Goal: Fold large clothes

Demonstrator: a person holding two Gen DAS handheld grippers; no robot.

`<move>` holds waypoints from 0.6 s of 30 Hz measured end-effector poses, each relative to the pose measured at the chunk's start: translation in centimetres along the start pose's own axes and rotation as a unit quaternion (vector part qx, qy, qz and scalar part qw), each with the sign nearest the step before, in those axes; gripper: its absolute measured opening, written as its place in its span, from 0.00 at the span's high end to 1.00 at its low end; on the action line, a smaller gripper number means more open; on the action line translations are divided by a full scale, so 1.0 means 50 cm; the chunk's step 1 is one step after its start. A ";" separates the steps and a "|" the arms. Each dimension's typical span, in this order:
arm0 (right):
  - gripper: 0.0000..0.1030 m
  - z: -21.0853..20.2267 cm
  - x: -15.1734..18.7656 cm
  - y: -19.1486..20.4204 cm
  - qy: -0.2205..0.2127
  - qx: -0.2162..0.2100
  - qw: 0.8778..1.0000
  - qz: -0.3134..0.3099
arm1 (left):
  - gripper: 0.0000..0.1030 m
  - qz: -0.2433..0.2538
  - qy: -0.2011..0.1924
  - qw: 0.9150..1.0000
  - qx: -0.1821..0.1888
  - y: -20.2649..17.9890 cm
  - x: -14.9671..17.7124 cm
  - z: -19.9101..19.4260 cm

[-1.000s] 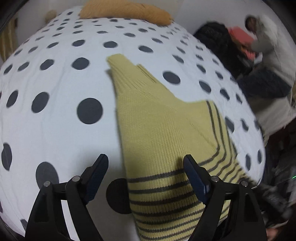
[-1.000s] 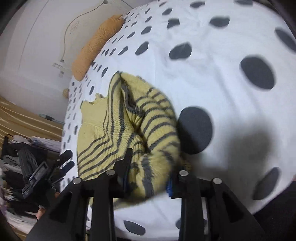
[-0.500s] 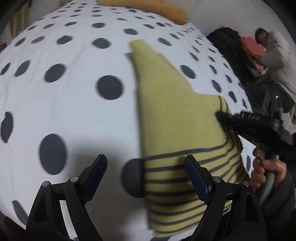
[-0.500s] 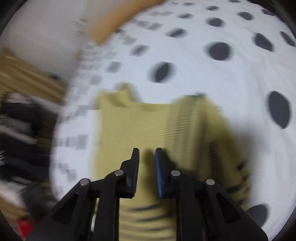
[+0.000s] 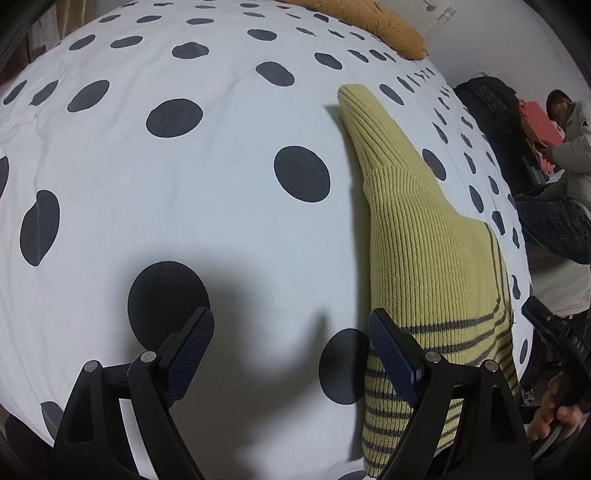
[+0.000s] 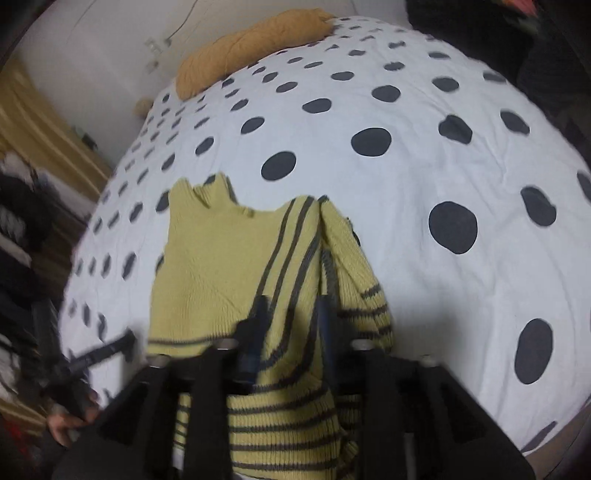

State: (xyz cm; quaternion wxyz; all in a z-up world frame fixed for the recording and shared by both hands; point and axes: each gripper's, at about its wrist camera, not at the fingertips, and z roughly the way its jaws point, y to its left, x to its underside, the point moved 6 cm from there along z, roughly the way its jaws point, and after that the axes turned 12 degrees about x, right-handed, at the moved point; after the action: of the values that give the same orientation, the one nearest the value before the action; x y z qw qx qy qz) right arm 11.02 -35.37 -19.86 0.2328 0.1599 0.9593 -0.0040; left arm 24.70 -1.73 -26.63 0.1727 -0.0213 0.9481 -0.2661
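Note:
A yellow knit sweater with dark stripes lies on the white, black-dotted bedspread, its ribbed collar pointing up the bed. My left gripper stands open over bare sheet just left of the sweater; its right finger overlaps the sweater's edge. In the right wrist view a striped sleeve is folded across the sweater. My right gripper is blurred above the striped part. Its jaws are opening, and only the lying fabric shows between them. The right gripper also shows at the far right, held by a hand.
An orange pillow lies at the head of the bed. A seated person and a dark bag are beyond the bed's right side. The bed's near edge runs just below both grippers. Dark clothes pile at the left.
The right gripper let go of the bunched striped sleeve, shut empty, then parted its jaws above the folded sweater. The left gripper slid left off the sweater onto bare sheet.

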 end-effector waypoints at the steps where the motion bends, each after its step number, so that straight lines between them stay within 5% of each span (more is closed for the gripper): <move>1: 0.52 0.009 0.009 0.009 -0.001 0.012 1.000 -0.021 | 0.17 -0.001 0.002 1.000 0.001 0.000 0.005 -0.001; 6: 0.53 0.082 0.036 0.045 0.040 0.045 0.995 -0.082 | 0.17 -0.015 0.011 1.000 -0.003 0.013 0.023 0.003; 7: 0.57 0.091 0.037 0.047 0.045 0.044 0.994 -0.084 | 0.17 -0.023 0.015 1.000 -0.002 0.019 0.026 0.005; 8: 0.73 0.101 0.038 0.047 0.052 0.039 0.994 -0.082 | 0.17 -0.030 0.018 0.999 0.001 0.022 0.029 0.007; 10: 0.81 0.090 0.031 0.041 0.056 0.030 0.995 -0.073 | 0.17 -0.036 0.022 0.999 0.007 0.023 0.034 0.008; 14: 0.82 0.040 0.011 -0.003 0.033 0.048 0.997 -0.050 | 0.16 -0.022 0.019 1.000 0.006 0.018 0.035 0.000; 18: 0.74 0.105 0.038 -0.041 0.050 0.051 0.997 -0.020 | 0.16 -0.016 0.029 0.999 0.010 0.008 0.027 0.022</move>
State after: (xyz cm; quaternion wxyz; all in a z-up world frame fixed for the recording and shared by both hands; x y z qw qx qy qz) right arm 11.13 -37.14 -25.54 0.1761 0.1524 0.9712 -0.0499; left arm 23.84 -2.09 -28.13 0.1406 -0.0273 0.9495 -0.2793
